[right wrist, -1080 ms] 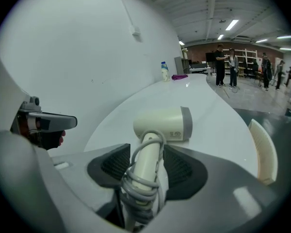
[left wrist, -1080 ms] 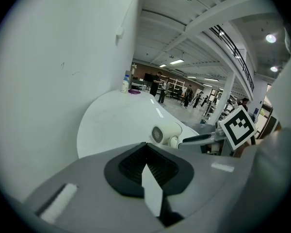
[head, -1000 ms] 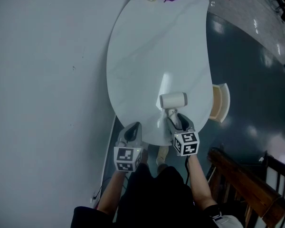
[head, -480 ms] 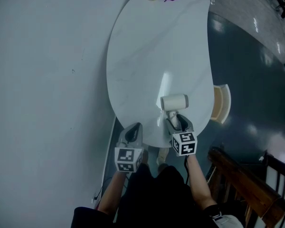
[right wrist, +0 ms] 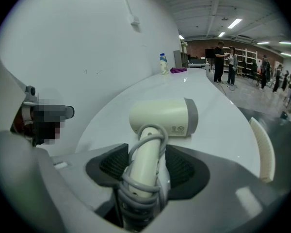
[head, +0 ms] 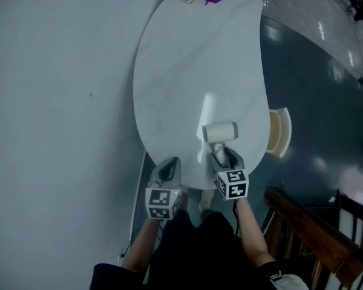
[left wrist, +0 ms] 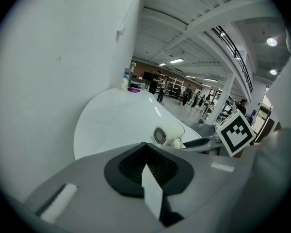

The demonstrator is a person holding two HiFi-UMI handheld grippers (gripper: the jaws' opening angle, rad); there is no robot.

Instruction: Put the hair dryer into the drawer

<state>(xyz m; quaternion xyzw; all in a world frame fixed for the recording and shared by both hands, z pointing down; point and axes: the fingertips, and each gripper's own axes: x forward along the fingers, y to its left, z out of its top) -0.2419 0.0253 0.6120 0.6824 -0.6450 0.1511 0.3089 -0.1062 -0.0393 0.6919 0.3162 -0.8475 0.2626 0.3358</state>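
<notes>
**Position.** The hair dryer [head: 220,132] lies on the white desk [head: 187,71], near its lower edge and right of centre in the head view. Its barrel is crosswise and its handle [right wrist: 145,154] points toward the person.

**Right claw.** The handle stands between the jaws of the right claw [head: 225,157], with the cord [right wrist: 136,191] wound round it. These jaws have just been opening. They are spread, with a narrow gap on each side of the handle, so no grip is judged to be in force.

**Left claw.** The left claw [head: 167,168] is held at the desk's lower left edge. Its jaws are pressed together with nothing between them.

**Drawer.** A pale wooden piece [head: 280,132] juts from the desk's right edge. It may be the drawer, but this cannot be confirmed.

**Handling.** The dryer is judged to be a hard plastic shell: stiff, smooth, probably slippery and fairly light, with most of the weight in the barrel. The handle is judged the proper hold, taken high near the barrel and over the cord wraps, which should add friction. If it is held low, forward tipping is to be expected.
</notes>
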